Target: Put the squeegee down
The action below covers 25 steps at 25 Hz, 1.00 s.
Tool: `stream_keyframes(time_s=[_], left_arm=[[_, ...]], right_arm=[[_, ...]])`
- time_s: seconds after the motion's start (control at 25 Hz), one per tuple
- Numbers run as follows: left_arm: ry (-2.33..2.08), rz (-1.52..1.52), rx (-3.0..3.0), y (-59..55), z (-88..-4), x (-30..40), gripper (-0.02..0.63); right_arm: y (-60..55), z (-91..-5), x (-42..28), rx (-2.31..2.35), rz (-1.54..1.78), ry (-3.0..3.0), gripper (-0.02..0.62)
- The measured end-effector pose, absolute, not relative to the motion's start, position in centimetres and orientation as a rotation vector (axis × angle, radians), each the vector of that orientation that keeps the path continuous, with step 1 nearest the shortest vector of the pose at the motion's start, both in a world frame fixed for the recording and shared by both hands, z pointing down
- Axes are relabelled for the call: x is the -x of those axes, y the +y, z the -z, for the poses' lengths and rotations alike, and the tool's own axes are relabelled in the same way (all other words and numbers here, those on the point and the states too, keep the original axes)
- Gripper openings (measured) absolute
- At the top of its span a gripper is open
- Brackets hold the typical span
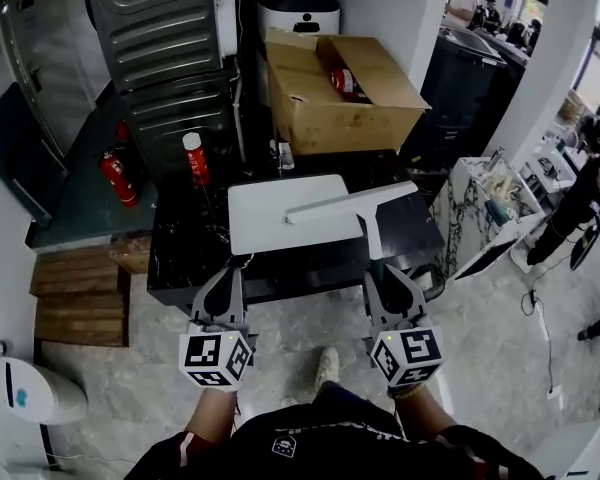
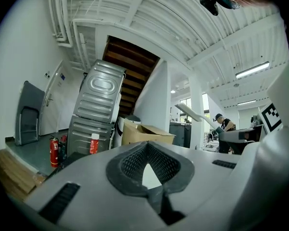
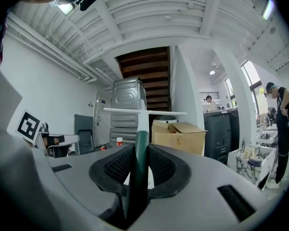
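Grey hand-held grippers [image 1: 228,274] [image 1: 388,274], square-marker cubes [image 1: 216,358], black shirt [image 1: 320,453]

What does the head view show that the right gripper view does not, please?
Only the head view shows the person's shoe and the wooden planks on the floor. Only the right gripper view shows the right claw shut on the squeegee's green handle, and the wooden stairs overhead. Both show the squeegee's white blade and the cardboard box.
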<state>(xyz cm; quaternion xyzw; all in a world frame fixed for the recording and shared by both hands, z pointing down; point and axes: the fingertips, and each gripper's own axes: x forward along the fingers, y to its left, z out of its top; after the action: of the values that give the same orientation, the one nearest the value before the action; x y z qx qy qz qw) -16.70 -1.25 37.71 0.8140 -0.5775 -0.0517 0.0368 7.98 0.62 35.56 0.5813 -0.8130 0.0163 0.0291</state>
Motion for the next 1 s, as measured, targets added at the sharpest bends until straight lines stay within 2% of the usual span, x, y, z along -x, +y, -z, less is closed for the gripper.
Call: stream_keyframes(time_s=[0.6,1.0], left_arm=[[-1.872,0.029,-2.474,-20.6,-37.7,9.3,0.014],[-1.913,-0.009,-2.41,-26.1,-38.9,10.5,0.014]], right_arm=[[-20.9,-37.7,-12.8,-1.635,-0.137,-2.647,0.124],[-27.3,-39.8,-10.7,-1.558,-0.226,-2.656,0.124]])
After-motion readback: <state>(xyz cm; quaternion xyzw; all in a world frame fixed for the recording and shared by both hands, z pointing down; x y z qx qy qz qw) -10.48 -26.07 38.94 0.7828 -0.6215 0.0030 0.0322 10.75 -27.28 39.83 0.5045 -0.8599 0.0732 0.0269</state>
